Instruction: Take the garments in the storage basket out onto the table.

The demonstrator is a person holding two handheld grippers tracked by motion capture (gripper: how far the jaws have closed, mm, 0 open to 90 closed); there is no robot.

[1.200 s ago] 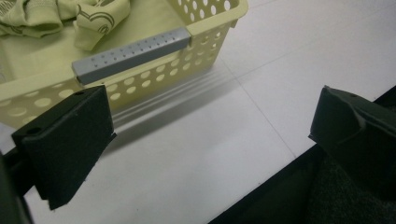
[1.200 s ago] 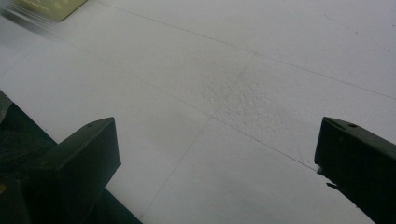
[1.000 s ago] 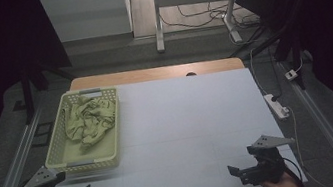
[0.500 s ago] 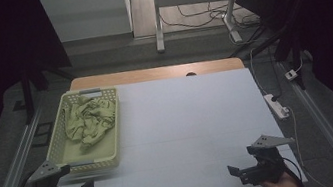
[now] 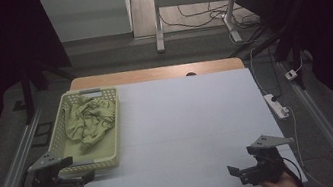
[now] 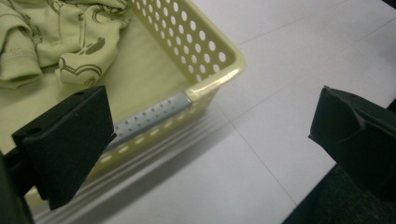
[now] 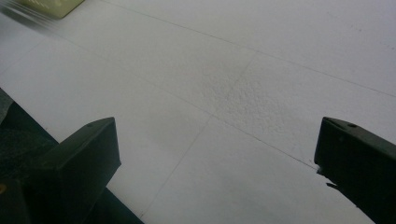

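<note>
Pale-green plastic basket — one, holding one crumpled green cloth — sits just ahead of the left gripper, jaws spread wide. One right gripper, likewise spread, hovers over bare white table — power strip beyond it.

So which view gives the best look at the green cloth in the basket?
The high view: the whole crumpled green cloth shows lying inside the yellow basket. The left gripper view is closer and shows its dark printed pattern, but the frame's top edge cuts the cloth off. The right gripper view catches just a blurred basket corner, no cloth.
</note>
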